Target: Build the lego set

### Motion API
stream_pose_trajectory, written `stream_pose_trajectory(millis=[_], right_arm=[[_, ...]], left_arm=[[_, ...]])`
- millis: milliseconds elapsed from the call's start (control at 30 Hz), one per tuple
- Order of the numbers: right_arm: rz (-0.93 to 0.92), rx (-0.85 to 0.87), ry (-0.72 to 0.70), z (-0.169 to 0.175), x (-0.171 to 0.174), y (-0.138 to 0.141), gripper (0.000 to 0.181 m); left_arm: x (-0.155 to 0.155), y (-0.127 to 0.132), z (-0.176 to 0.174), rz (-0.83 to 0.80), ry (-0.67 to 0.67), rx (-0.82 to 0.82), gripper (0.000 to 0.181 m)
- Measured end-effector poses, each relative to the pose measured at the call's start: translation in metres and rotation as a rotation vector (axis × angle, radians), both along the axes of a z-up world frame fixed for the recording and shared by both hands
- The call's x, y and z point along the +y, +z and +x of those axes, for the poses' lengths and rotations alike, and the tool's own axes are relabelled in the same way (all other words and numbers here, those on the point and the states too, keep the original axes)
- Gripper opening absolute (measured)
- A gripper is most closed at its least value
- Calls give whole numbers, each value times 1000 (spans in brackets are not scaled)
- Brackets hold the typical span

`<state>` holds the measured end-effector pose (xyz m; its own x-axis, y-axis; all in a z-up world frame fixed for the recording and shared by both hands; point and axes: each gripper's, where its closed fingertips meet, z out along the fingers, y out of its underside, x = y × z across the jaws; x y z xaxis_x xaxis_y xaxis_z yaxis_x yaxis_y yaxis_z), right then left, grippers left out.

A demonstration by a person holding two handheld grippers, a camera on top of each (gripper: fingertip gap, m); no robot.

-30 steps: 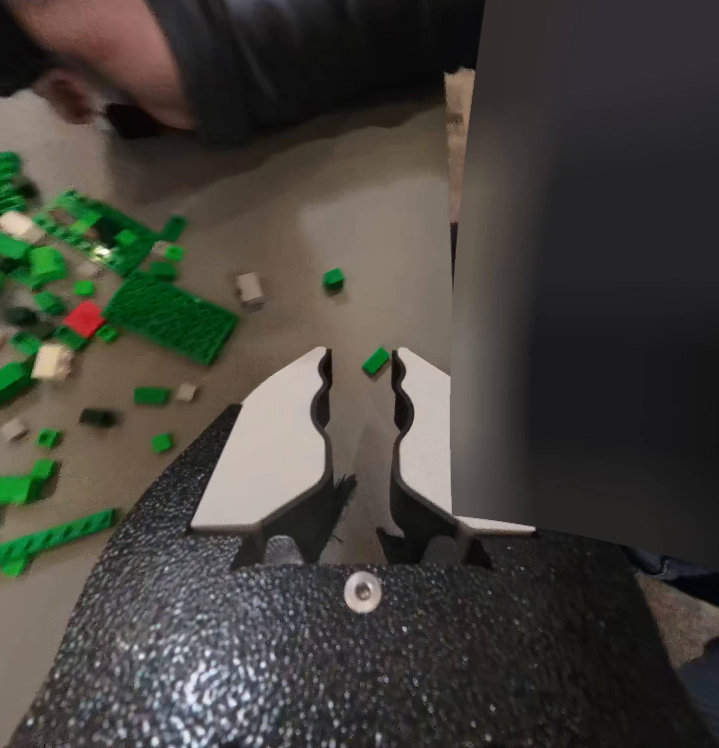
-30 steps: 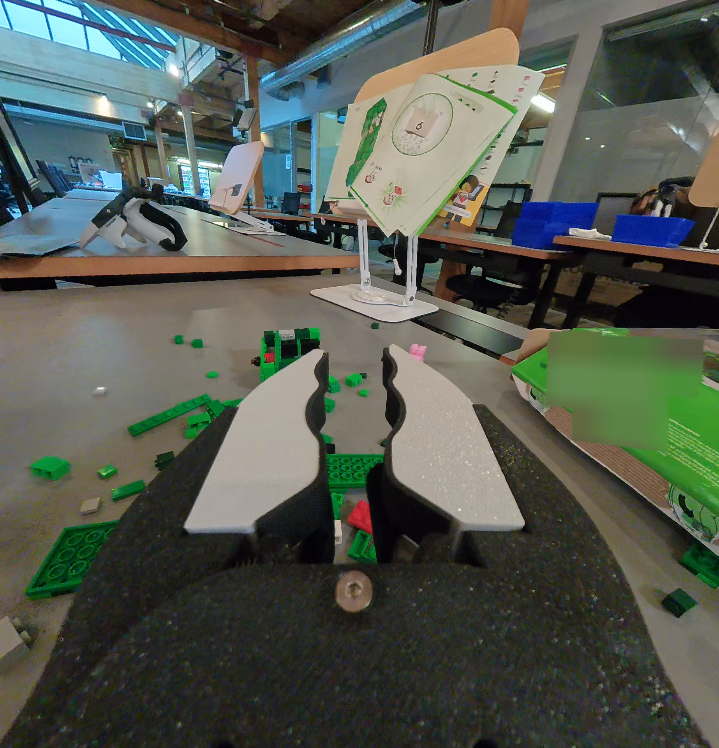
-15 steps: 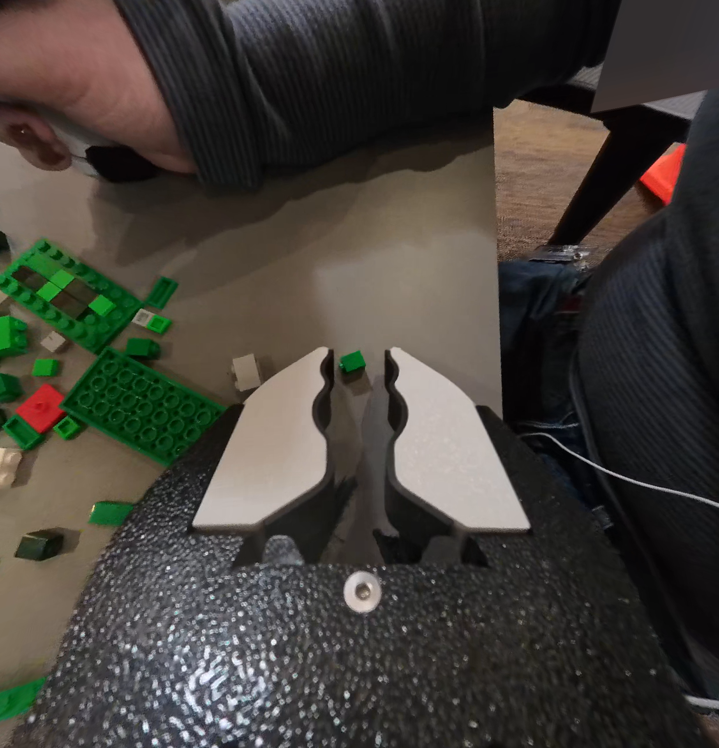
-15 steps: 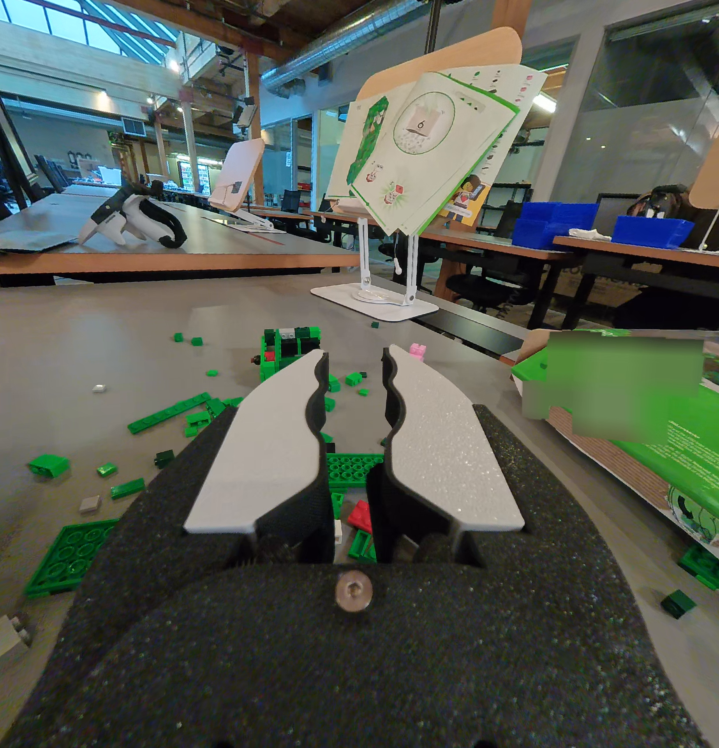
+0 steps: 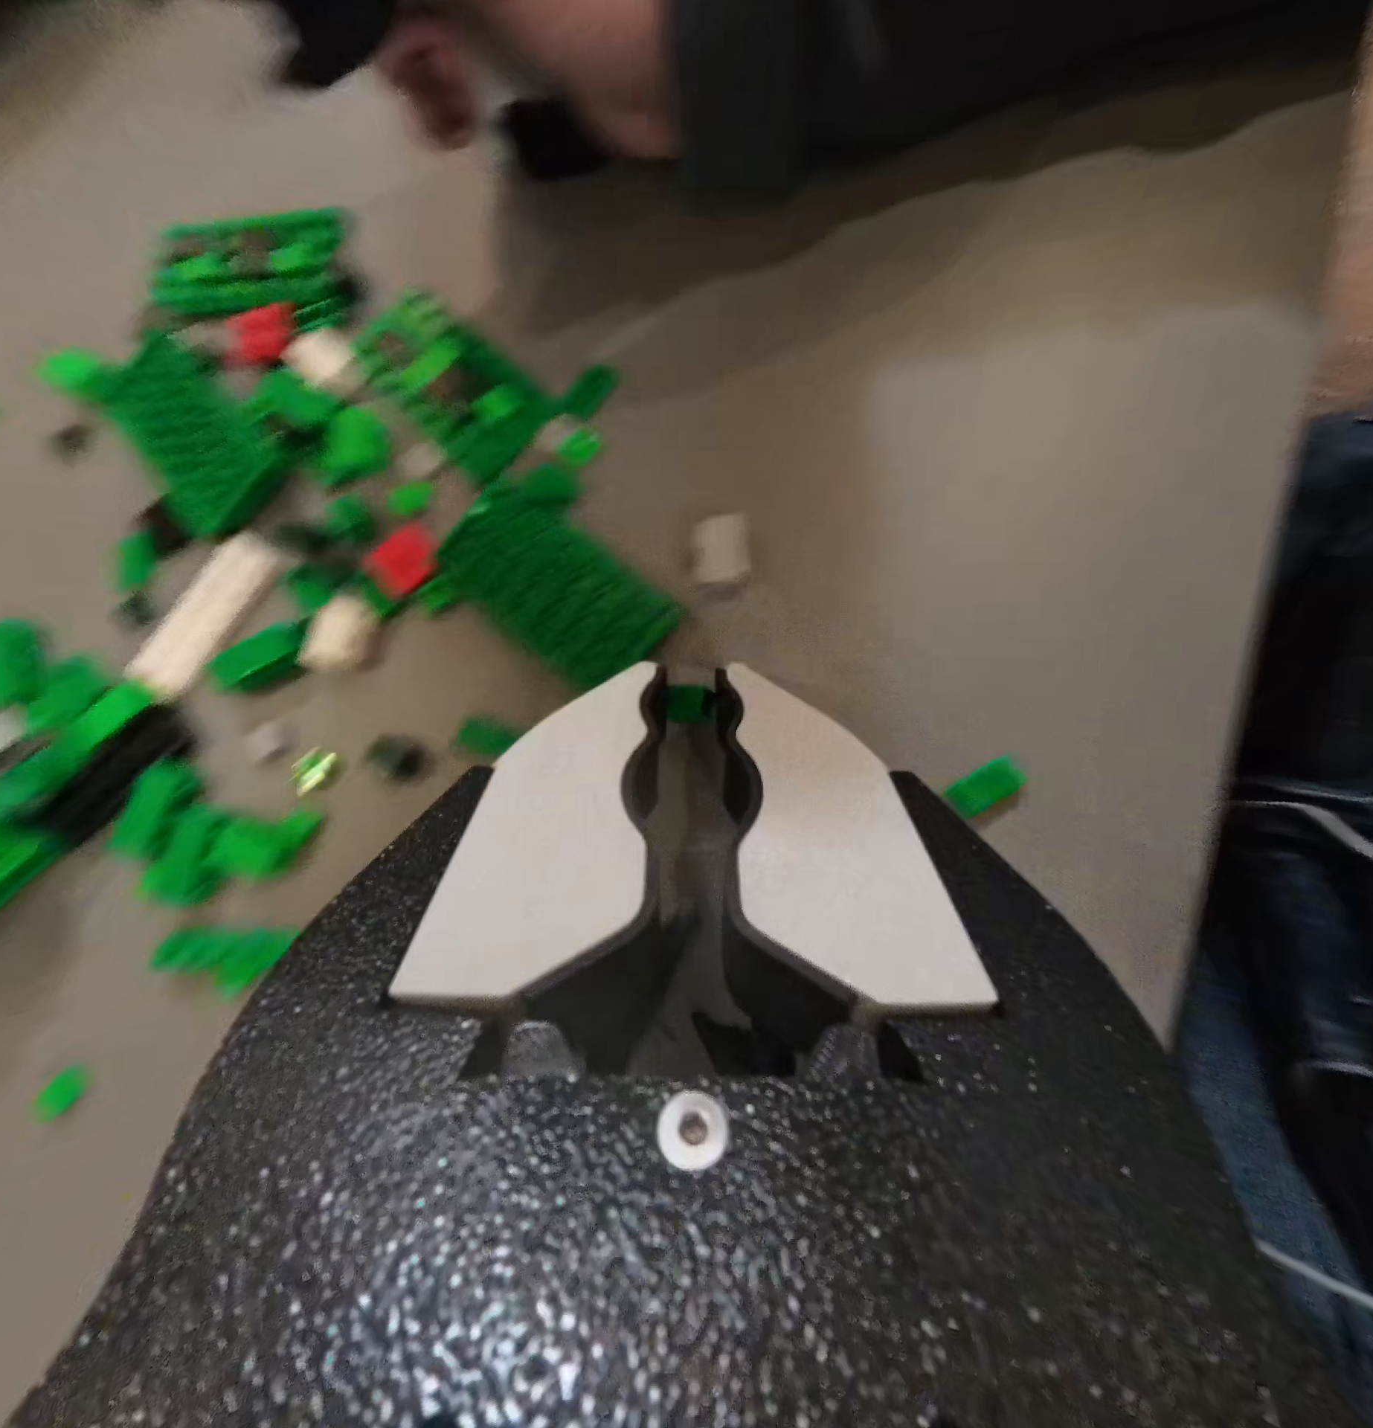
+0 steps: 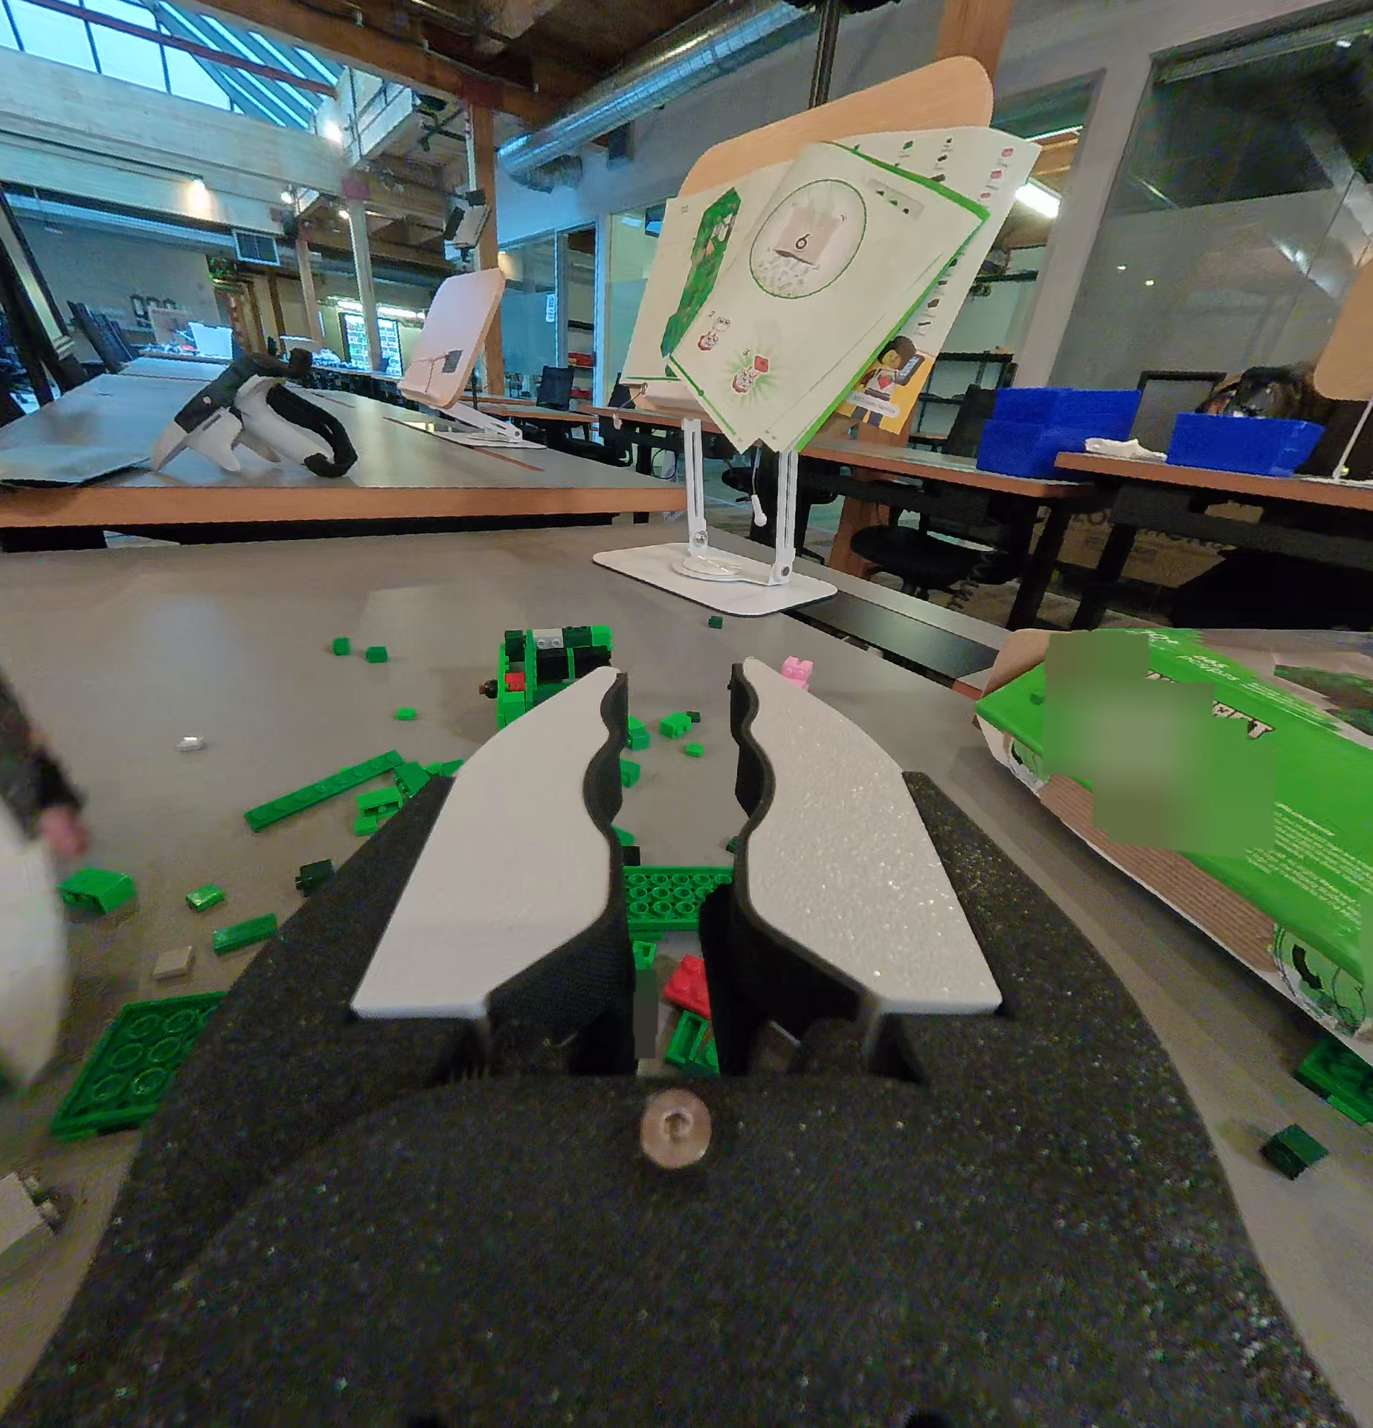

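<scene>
The left hand-held gripper (image 5: 687, 688) has its jaws nearly closed, pinching a small green brick (image 5: 685, 703) at the very tips, above the grey desk (image 5: 1016, 479). That view is motion-blurred: loose green plates, red bricks and white pieces lie scattered to the left, with a small white brick (image 5: 718, 550) just ahead and a green piece (image 5: 983, 784) to the right. The right hand-held gripper (image 6: 677, 680) is held low over the desk with its jaws parted and nothing between them; beneath it lie a green studded plate (image 6: 672, 896) and a red brick (image 6: 687, 985). Ahead stands a partly built green and black model (image 6: 553, 664), beyond it an instruction booklet (image 6: 807, 286) on a white stand, and at right the green set box (image 6: 1209, 788).
</scene>
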<state>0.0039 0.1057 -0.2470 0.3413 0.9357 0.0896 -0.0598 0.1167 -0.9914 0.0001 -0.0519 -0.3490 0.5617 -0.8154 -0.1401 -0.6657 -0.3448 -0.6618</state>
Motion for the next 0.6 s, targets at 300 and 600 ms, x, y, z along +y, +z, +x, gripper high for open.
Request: stream_pose_trajectory(millis=[300,600], right_arm=[[6,-15,0,-2,0,-1,24],[5,-11,-1,-1,0,-1,24]], left_arm=[[32,22,-223,240,827,160,11],[30,10,-249,186,931,205,49]])
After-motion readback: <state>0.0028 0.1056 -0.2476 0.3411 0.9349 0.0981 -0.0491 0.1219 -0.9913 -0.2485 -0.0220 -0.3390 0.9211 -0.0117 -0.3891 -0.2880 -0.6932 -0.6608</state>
